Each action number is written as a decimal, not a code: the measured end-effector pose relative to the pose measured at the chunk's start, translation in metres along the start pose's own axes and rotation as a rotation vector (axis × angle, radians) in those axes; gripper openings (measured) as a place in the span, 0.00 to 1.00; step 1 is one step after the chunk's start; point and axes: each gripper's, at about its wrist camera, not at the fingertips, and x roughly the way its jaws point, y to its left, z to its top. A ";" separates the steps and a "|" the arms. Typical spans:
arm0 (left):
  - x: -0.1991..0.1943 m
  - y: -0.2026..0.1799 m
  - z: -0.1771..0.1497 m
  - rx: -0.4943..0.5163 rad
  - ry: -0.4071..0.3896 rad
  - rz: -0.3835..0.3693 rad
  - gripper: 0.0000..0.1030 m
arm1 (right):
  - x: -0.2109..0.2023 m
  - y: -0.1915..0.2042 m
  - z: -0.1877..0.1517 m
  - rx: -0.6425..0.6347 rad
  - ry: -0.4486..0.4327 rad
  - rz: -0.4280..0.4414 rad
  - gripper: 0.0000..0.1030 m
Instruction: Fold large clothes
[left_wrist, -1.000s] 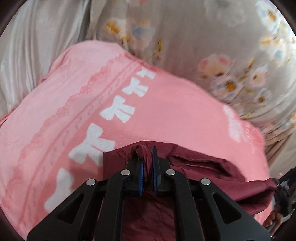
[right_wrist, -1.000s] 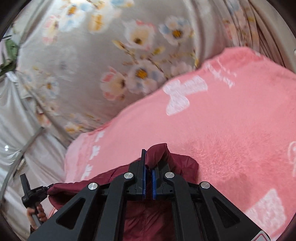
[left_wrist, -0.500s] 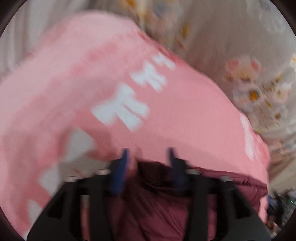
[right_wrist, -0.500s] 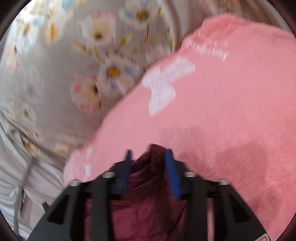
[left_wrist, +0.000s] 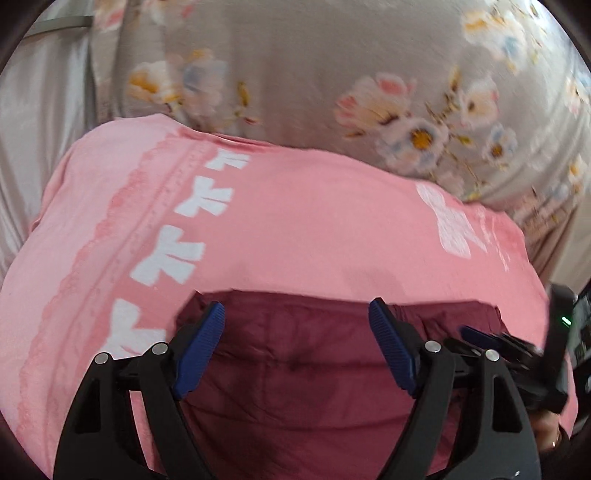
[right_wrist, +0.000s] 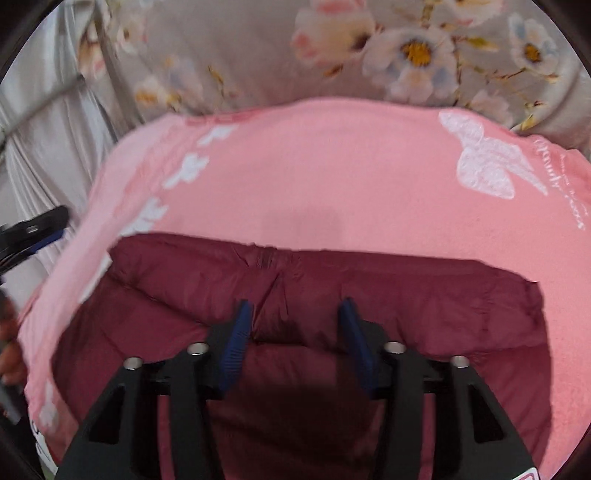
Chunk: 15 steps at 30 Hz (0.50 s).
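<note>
The left claw (left_wrist: 295, 321) stands wide open over the maroon garment (left_wrist: 306, 373), its blue pads (left_wrist: 199, 343) apart with nothing pinched between them; its jaws have just been opening. The right claw (right_wrist: 295, 328) is narrower, its jaws having just been closing, yet a gap shows on both sides and the pads (right_wrist: 236, 343) press on nothing; the cloth only lies below them. The garment (right_wrist: 406, 306) lies spread flat on a pink blanket (right_wrist: 332, 177) printed with white bows and a butterfly. Its near part runs under the claw frames and off the bottom edge, so I cannot see its whole shape. Beyond the blanket lies a grey floral sheet (left_wrist: 332, 55), blurred. In the left view the other claw (left_wrist: 491, 339) and a bit of a hand (left_wrist: 550, 435) show at the right edge, smeared and cut off.
</note>
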 end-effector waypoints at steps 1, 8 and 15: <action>0.003 -0.003 -0.002 0.008 0.009 -0.005 0.75 | 0.007 -0.001 0.001 -0.003 0.018 -0.016 0.03; 0.030 -0.020 0.021 0.047 0.027 -0.016 0.75 | -0.022 0.004 0.047 -0.015 -0.116 -0.006 0.01; 0.135 -0.050 0.012 0.088 0.188 0.045 0.70 | 0.050 -0.004 0.056 0.003 0.002 -0.049 0.00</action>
